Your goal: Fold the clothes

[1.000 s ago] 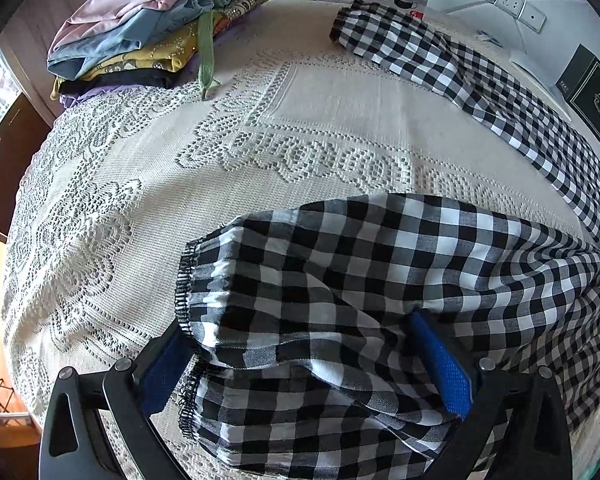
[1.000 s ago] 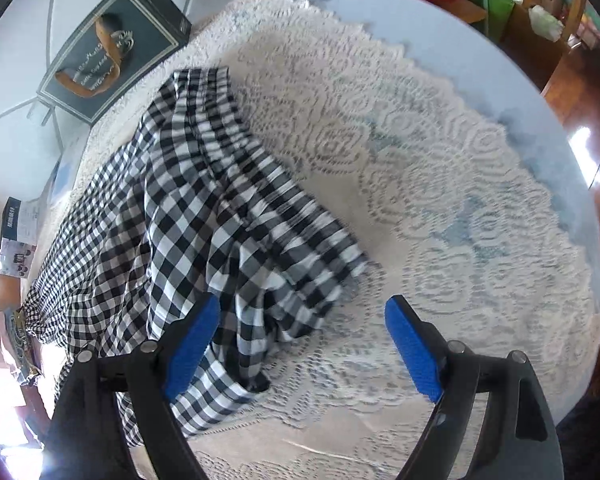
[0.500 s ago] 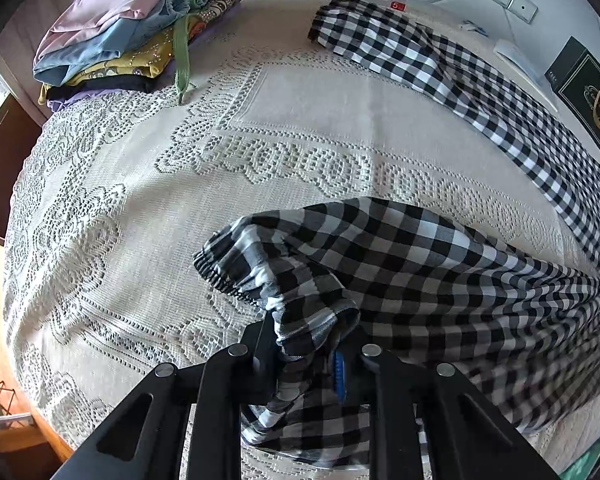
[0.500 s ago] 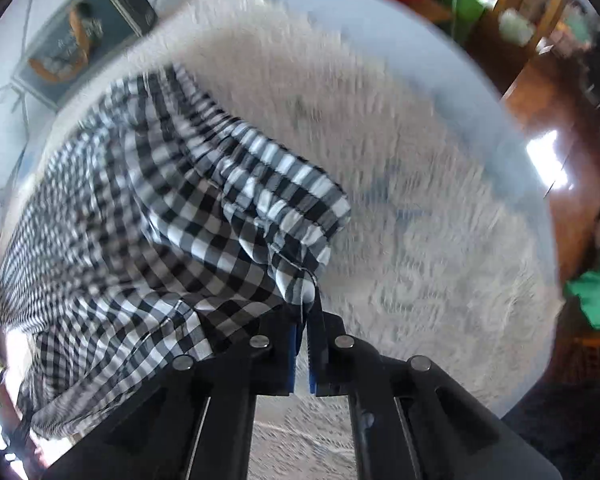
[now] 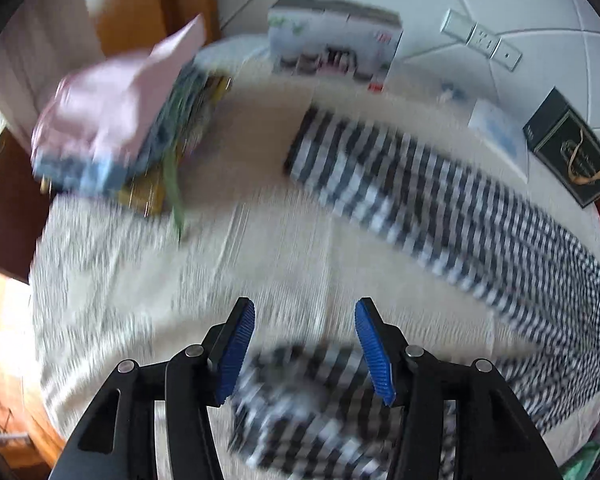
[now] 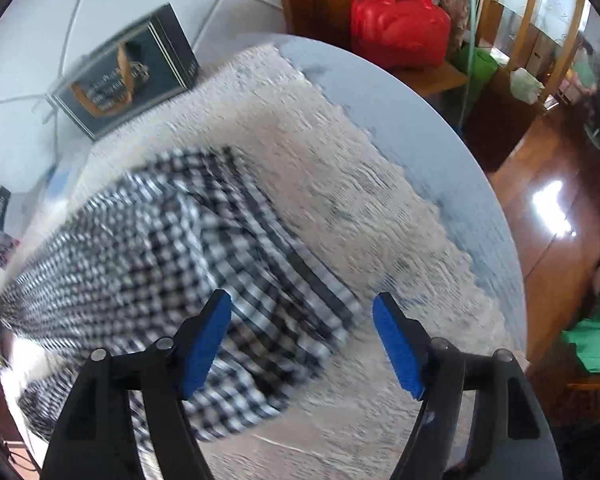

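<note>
Claws come first: the left gripper (image 5: pixel 305 344) now stands with its blue pads spread and nothing between them, where half a second ago they were pinched shut on a bunched edge of the checked garment (image 5: pixel 440 208). The right gripper (image 6: pixel 302 344) has done the same, its pads apart and bare after being pressed together on the cloth's corner. Both views are smeared with motion, so fine detail is lost, but the release on both sides is plain. Just below the left pads a rumpled end of the garment lies on the lace tablecloth (image 5: pixel 140 280), and from there the cloth runs in a long band across the table toward the far boxes. In the right view the garment (image 6: pixel 160 240) lies under and ahead of the left-hand pad, its hem close to the gap between the fingers but not touched by either. Beyond it sit a dark gift box (image 6: pixel 128 72) against the wall and, in the left view, a stack of folded clothes (image 5: pixel 120 128) at the table's far corner. Judging from this, one fold has just been laid down and let go; the garment still looks long and loose, so more folds seem needed.
</note>
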